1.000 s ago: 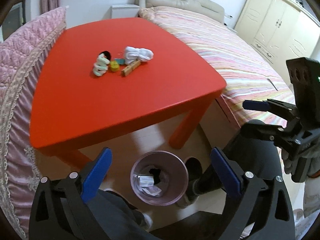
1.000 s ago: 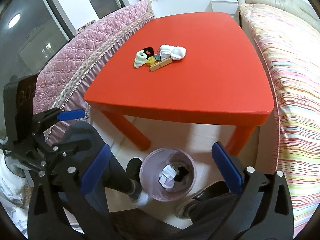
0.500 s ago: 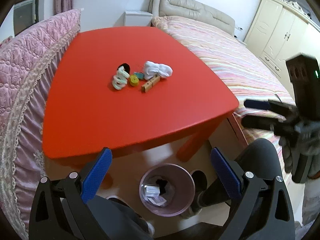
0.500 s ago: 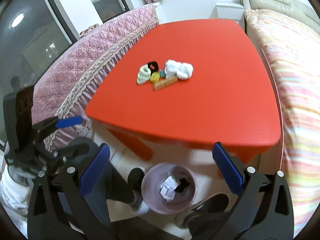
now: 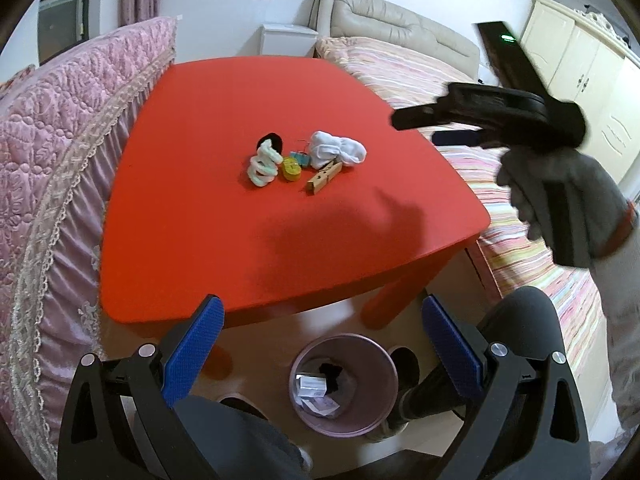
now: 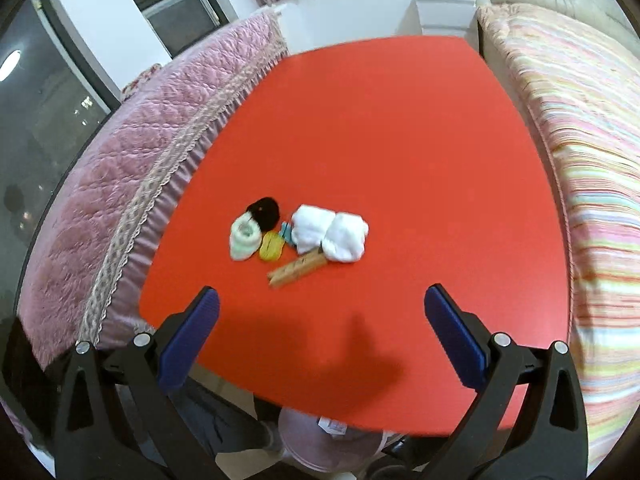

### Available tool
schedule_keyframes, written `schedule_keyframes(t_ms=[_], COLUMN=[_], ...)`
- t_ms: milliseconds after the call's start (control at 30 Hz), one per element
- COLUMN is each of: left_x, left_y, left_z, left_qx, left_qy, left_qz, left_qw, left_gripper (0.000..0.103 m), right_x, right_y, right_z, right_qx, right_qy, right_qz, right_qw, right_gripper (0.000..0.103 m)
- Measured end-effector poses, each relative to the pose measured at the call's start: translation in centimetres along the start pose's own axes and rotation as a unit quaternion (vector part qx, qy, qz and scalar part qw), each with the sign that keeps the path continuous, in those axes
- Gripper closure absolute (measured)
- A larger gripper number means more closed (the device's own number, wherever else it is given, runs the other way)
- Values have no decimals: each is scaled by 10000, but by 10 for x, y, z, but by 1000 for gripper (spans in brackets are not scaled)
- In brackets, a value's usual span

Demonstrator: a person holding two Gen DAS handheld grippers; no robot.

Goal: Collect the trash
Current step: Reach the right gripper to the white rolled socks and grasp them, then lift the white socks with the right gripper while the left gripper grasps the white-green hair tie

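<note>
A small pile lies on the red table (image 5: 208, 208) (image 6: 400, 140): white crumpled tissue (image 5: 338, 150) (image 6: 330, 237), a wooden clothespin (image 5: 323, 179) (image 6: 298, 270), a yellow round piece (image 5: 291, 169) (image 6: 271, 246), a pale green-white coil (image 5: 263, 166) (image 6: 243, 238) and a black piece (image 5: 272, 142) (image 6: 265, 211). A pink trash bin (image 5: 343, 386) (image 6: 328, 440) with scraps stands on the floor under the table's near edge. My left gripper (image 5: 322, 356) is open and empty, low over the bin. My right gripper (image 6: 320, 336) is open and empty over the table's near edge; it also shows in the left wrist view (image 5: 416, 128).
A pink quilted sofa (image 5: 52, 152) (image 6: 140, 152) flanks the table's left side. A striped bed (image 5: 520, 248) (image 6: 592, 160) runs along the right. A white nightstand (image 5: 286, 40) and cream wardrobe (image 5: 592, 64) stand at the back. The person's legs (image 5: 516, 344) are beside the bin.
Both grippers have risen and moved toward the table. The right gripper has come forward over the table's near edge, nearer the pile. Both stay open.
</note>
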State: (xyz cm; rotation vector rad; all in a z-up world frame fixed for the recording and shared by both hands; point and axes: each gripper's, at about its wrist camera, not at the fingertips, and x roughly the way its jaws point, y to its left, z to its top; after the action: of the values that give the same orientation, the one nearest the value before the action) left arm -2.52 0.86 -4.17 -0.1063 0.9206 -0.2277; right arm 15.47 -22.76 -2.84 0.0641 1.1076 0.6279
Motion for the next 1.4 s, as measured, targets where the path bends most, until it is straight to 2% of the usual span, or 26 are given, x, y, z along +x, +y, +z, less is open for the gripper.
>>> schedule_keyframes(t_ms=[167, 233, 300, 367, 467, 533, 600, 667, 1000, 1267, 1400], left_x=[-2, -2, -2, -2, -1, 0, 2, 4, 10, 22, 36], left_y=[9, 12, 14, 15, 18, 19, 20, 20, 20, 24, 32], left_z=[0, -1, 0, 0, -1, -1, -2, -2, 12, 57, 82], left_qx=[-142, -182, -203, -217, -249, -267, -277, -279, -201, -8, 13], left_qy=[-17, -13, -10, -10, -2, 12, 29, 45, 6, -69, 75], left_qz=[-13, -6, 7, 17, 24, 30, 34, 29, 65, 185, 155], left_qw=[9999, 9998, 9998, 9998, 9997, 9996, 9996, 9996, 9998, 9998, 9999], left_gripper=[8, 8, 8, 8, 8, 8, 8, 8, 8, 8, 8], right_x=[36, 47, 57, 65, 74, 77, 78, 76, 43, 6, -7], right_y=[-18, -23, -26, -30, -36, -38, -41, -41, -38, -34, -34], right_z=[20, 23, 23, 23, 19, 18, 16, 15, 17, 6, -4], right_qx=[275, 339, 374, 423, 501, 543, 566, 576, 527, 536, 502], right_qy=[285, 383, 501, 566, 619, 619, 564, 522, 104, -157, -225], right_qz=[53, 113, 137, 223, 352, 473, 516, 595, 582, 596, 597], right_qw=[9992, 9986, 9980, 9973, 9962, 9955, 9955, 9952, 9969, 9967, 9967], right_gripper=[3, 8, 28, 33, 45, 59, 82, 91, 96, 96, 96])
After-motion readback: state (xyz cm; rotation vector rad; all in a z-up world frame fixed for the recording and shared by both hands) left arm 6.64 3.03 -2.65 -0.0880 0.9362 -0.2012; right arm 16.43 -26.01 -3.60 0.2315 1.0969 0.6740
